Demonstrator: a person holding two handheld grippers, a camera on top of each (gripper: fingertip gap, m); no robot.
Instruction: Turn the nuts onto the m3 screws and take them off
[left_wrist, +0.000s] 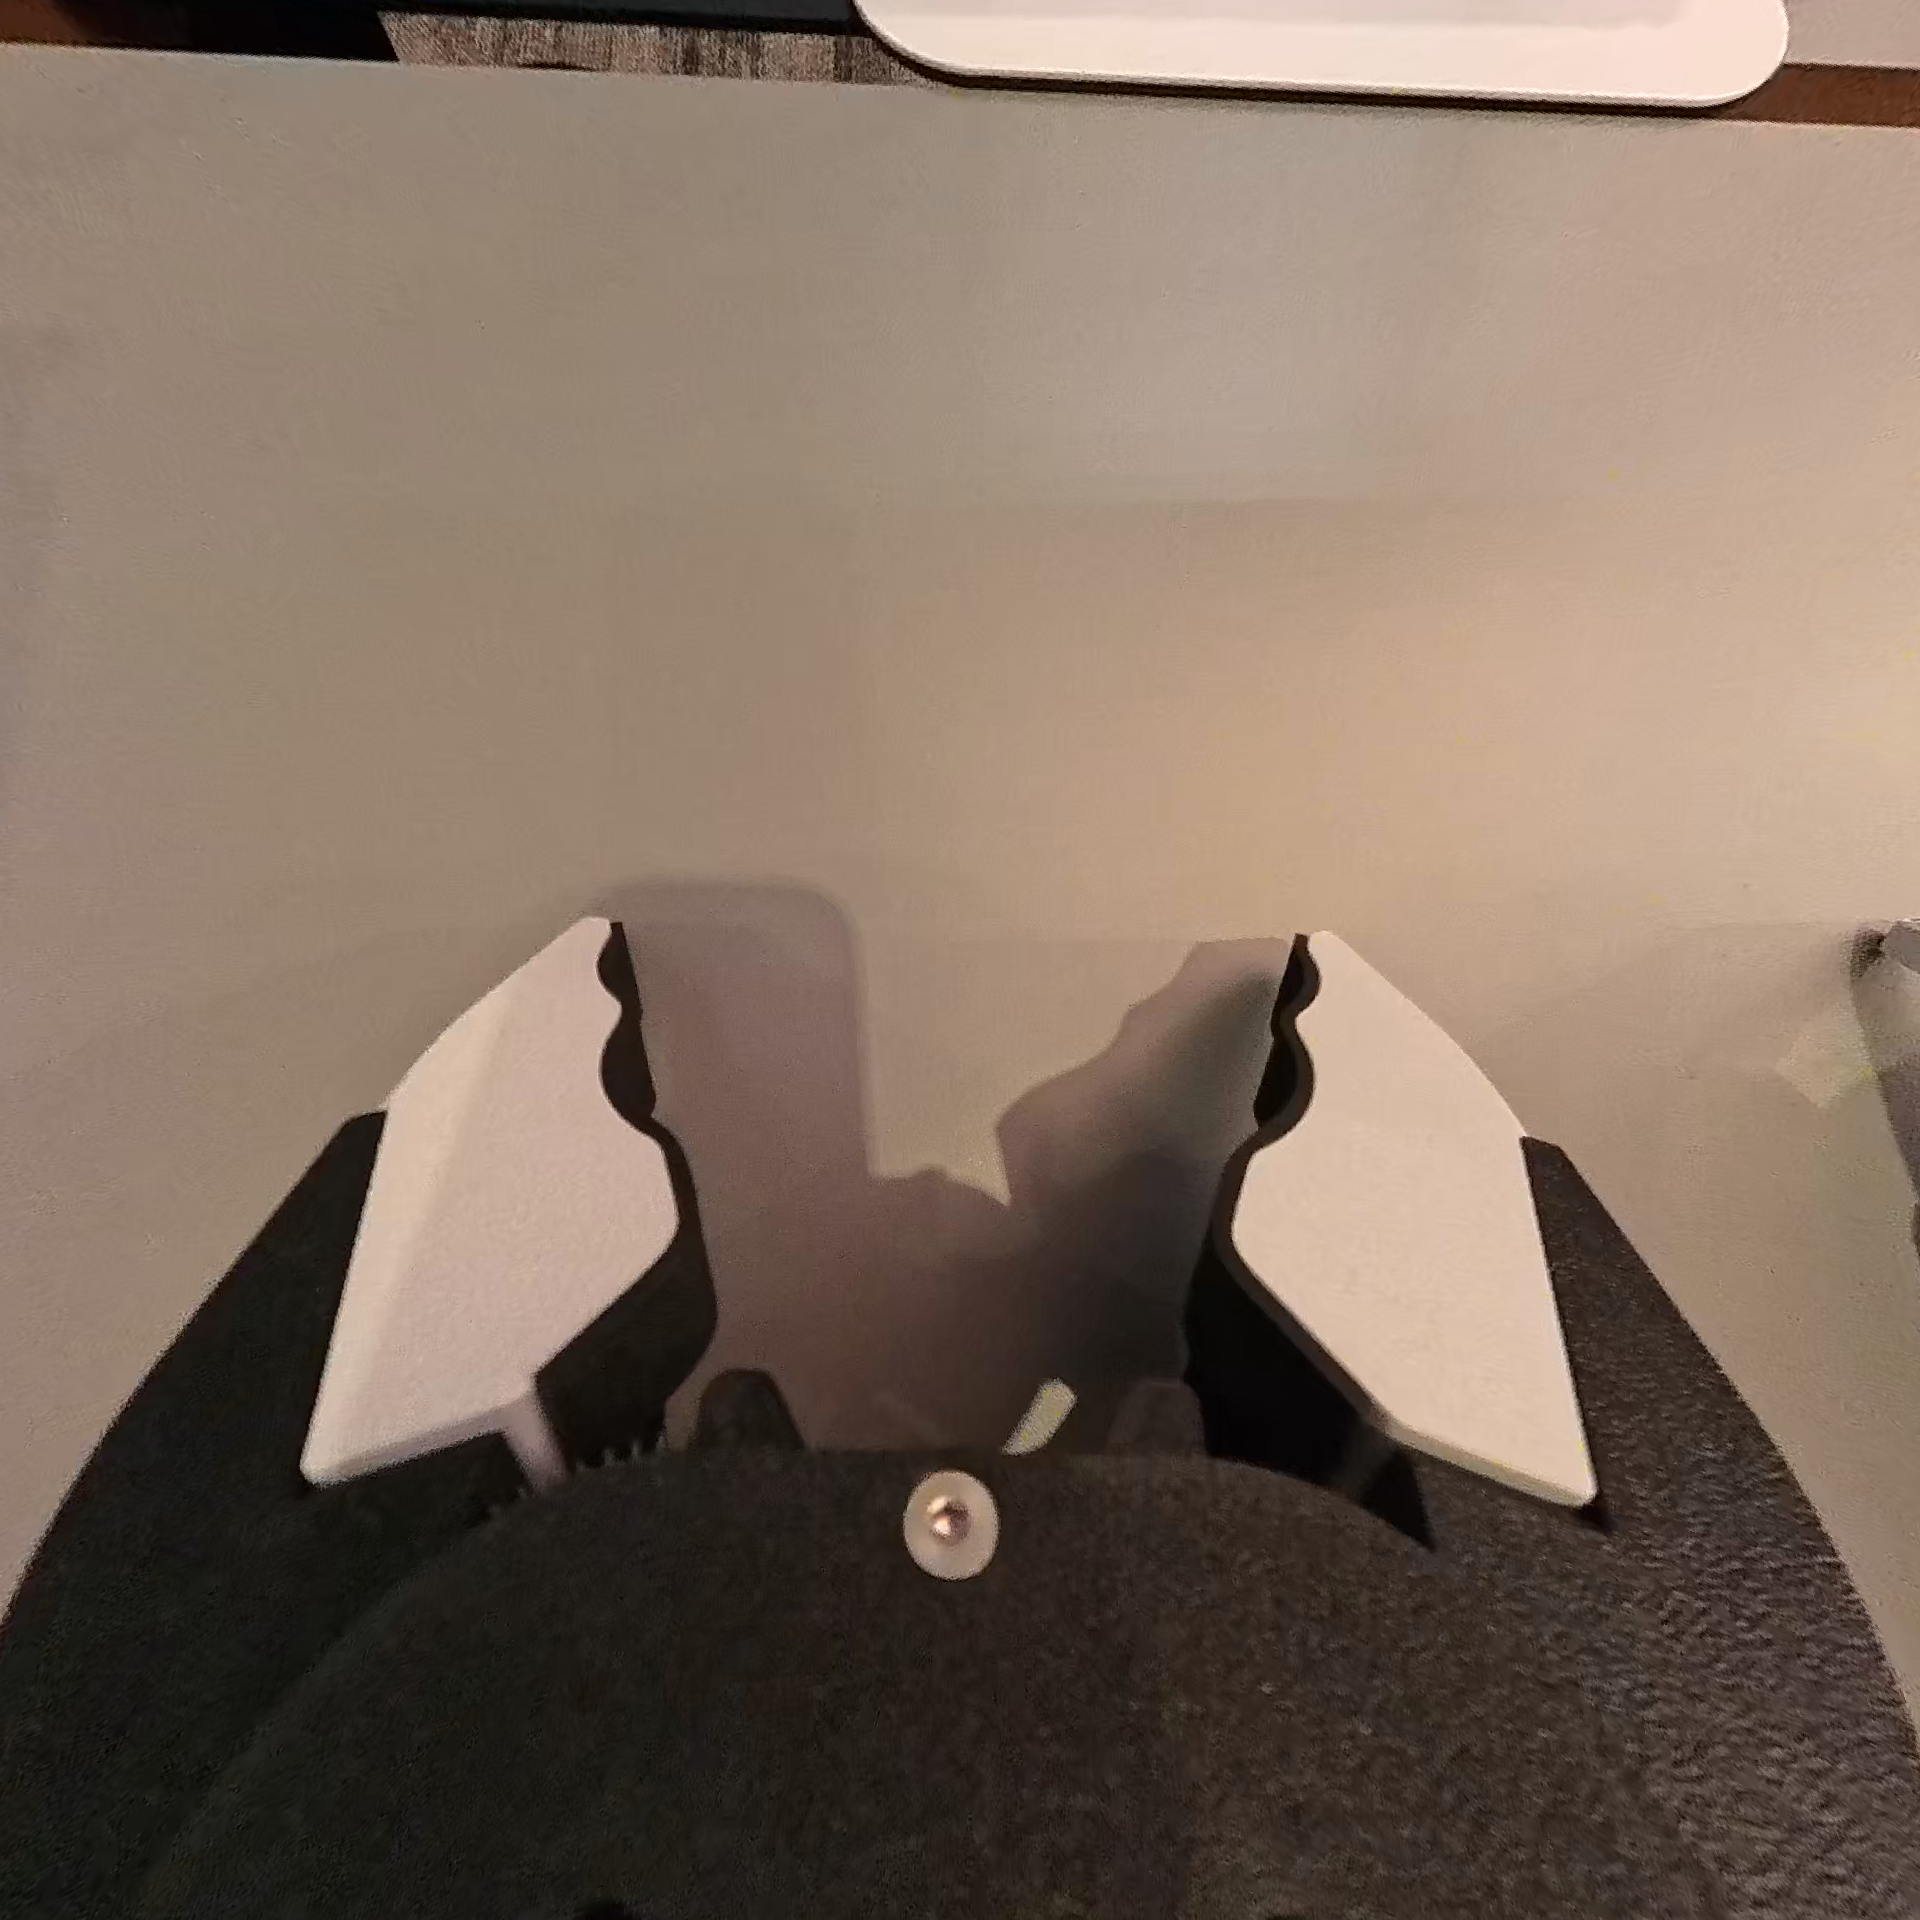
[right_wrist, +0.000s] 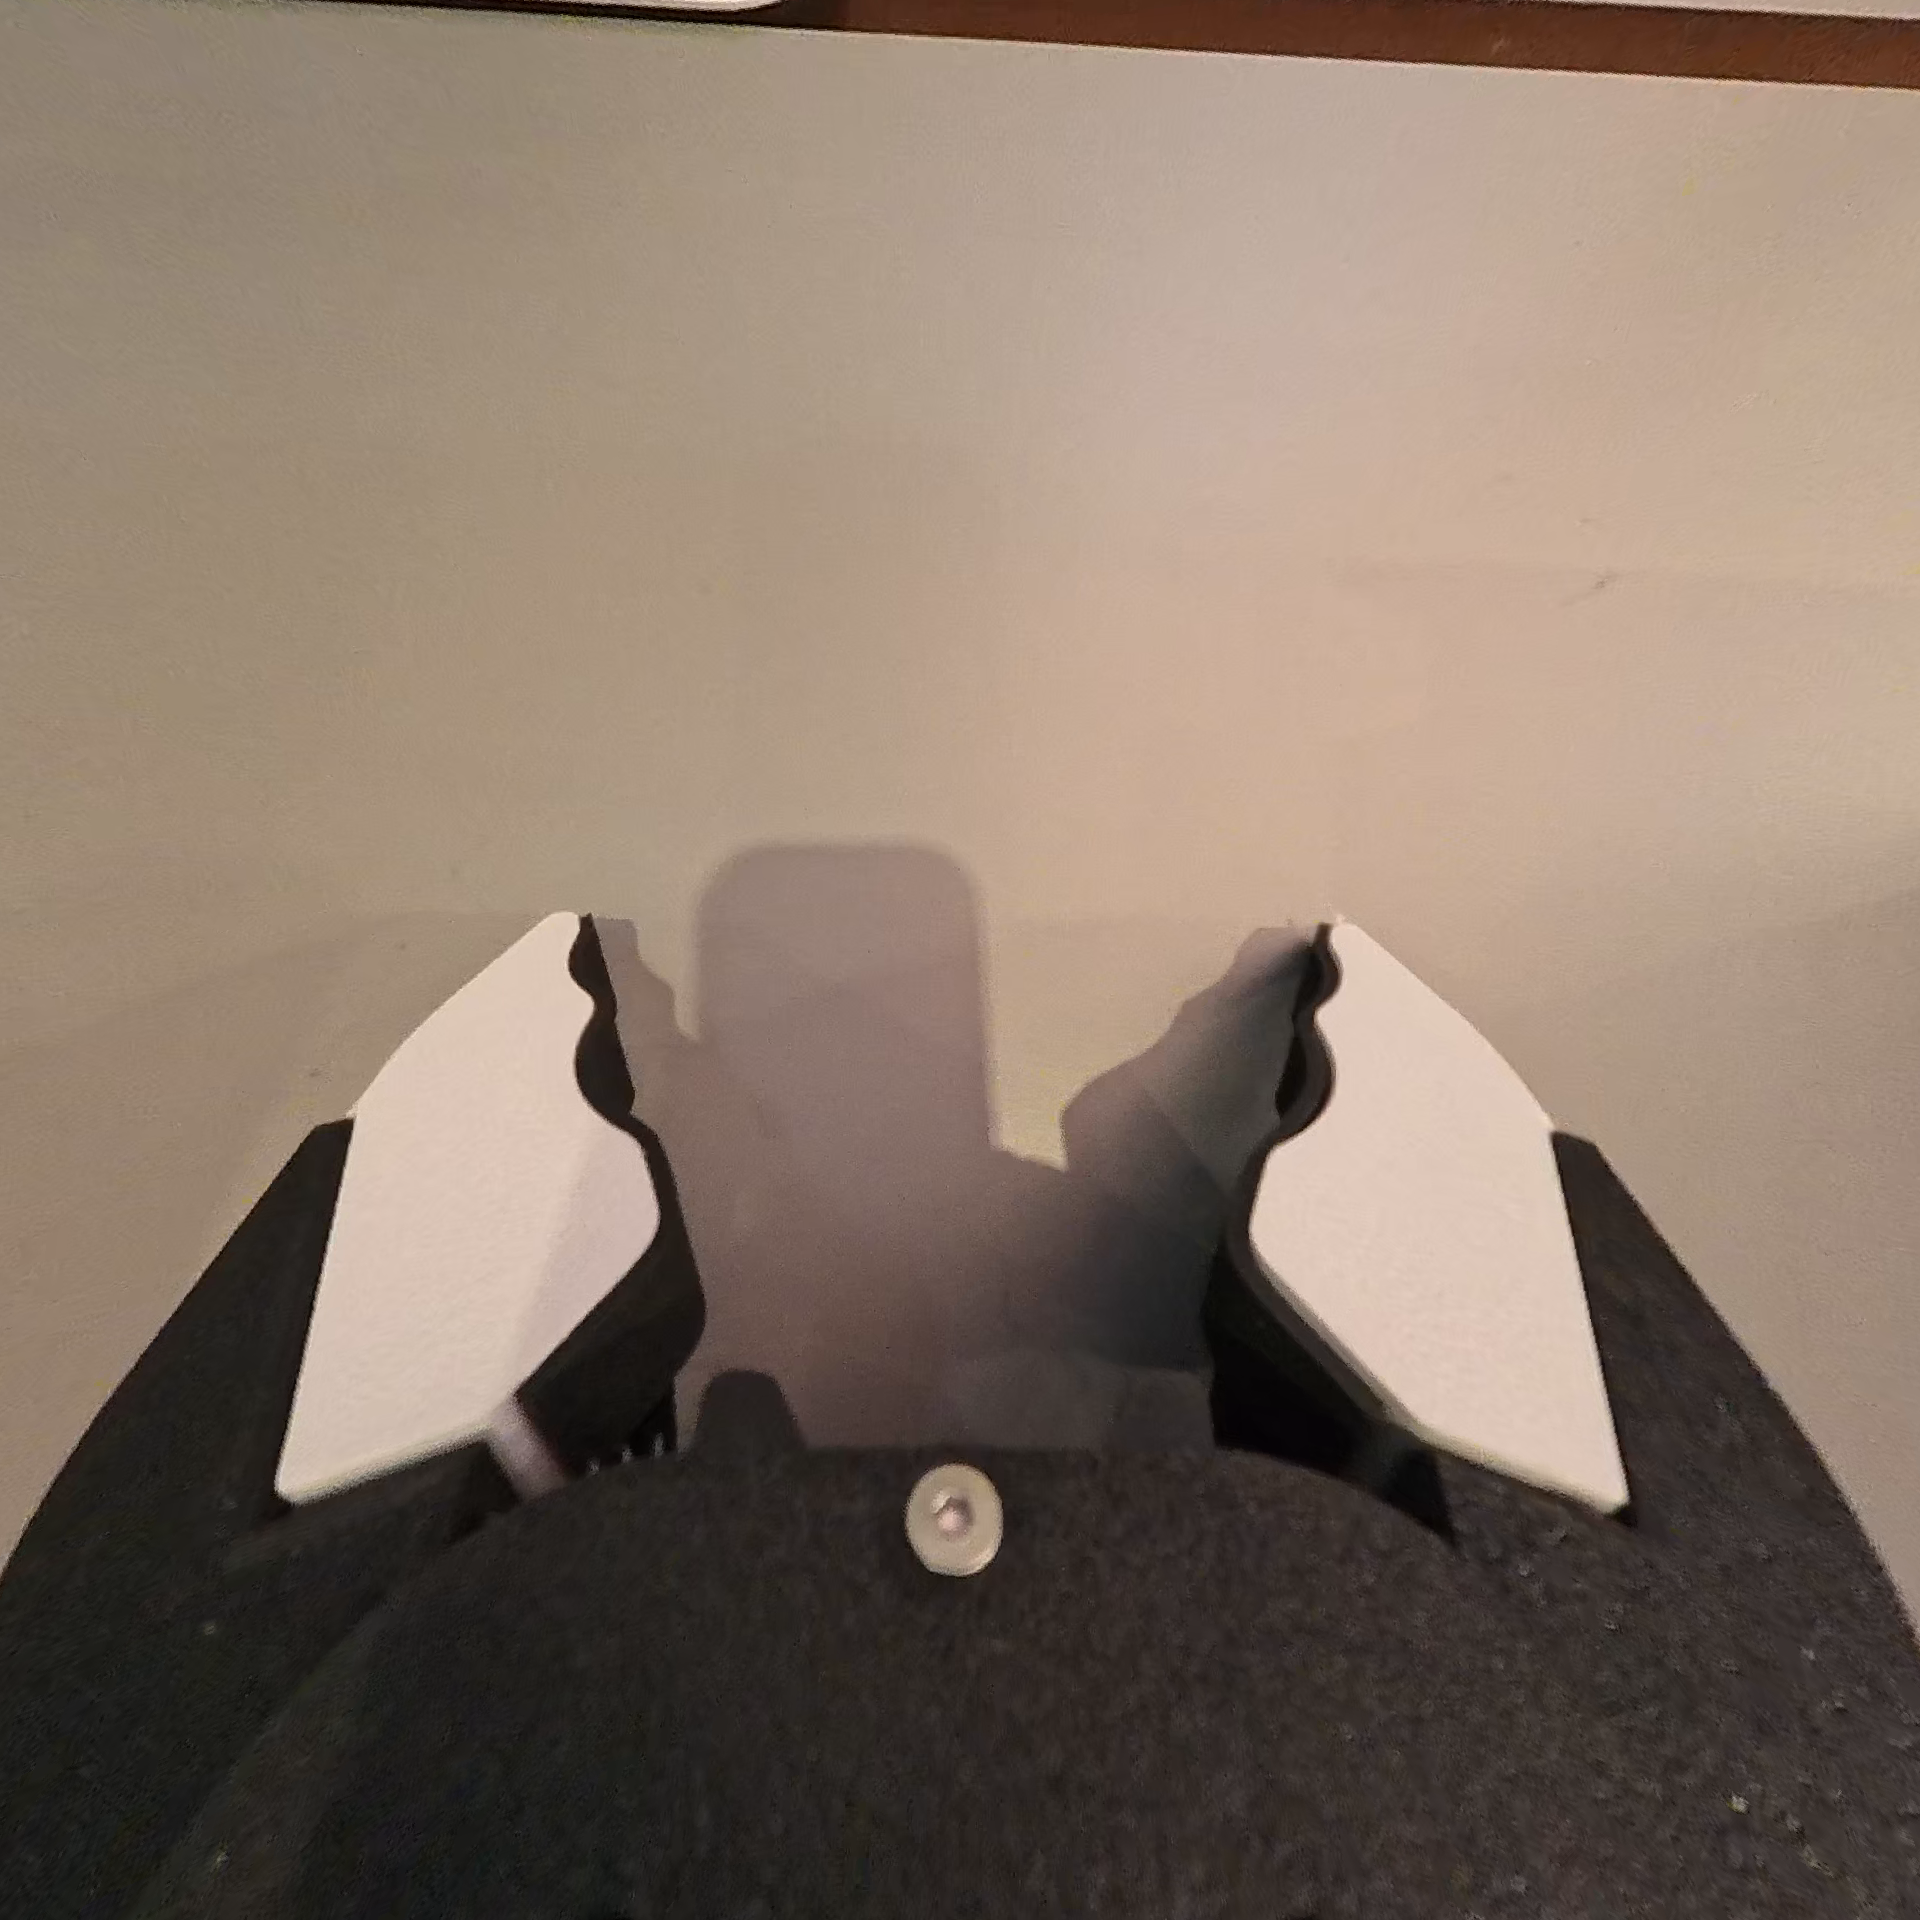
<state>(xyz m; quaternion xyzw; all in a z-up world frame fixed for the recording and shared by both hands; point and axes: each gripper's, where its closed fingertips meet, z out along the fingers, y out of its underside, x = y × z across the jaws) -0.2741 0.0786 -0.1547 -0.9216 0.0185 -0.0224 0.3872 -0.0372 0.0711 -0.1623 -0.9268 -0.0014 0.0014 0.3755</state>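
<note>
No nut or screw shows in either view. My left gripper (left_wrist: 956, 945) is open and empty, its white fingers (left_wrist: 499, 1195) spread wide just above the pale grey mat (left_wrist: 935, 520). My right gripper (right_wrist: 956, 930) is also open and empty, its white fingers (right_wrist: 1423, 1195) spread wide over the same pale mat (right_wrist: 935, 468). Each gripper casts a soft shadow on the mat between its fingers.
A white tray (left_wrist: 1330, 52) lies beyond the mat's far edge in the left wrist view, next to a grey woven patch (left_wrist: 623, 47). A blurred grey object (left_wrist: 1891, 997) pokes in at the right edge. A brown table strip (right_wrist: 1351, 36) runs behind the mat.
</note>
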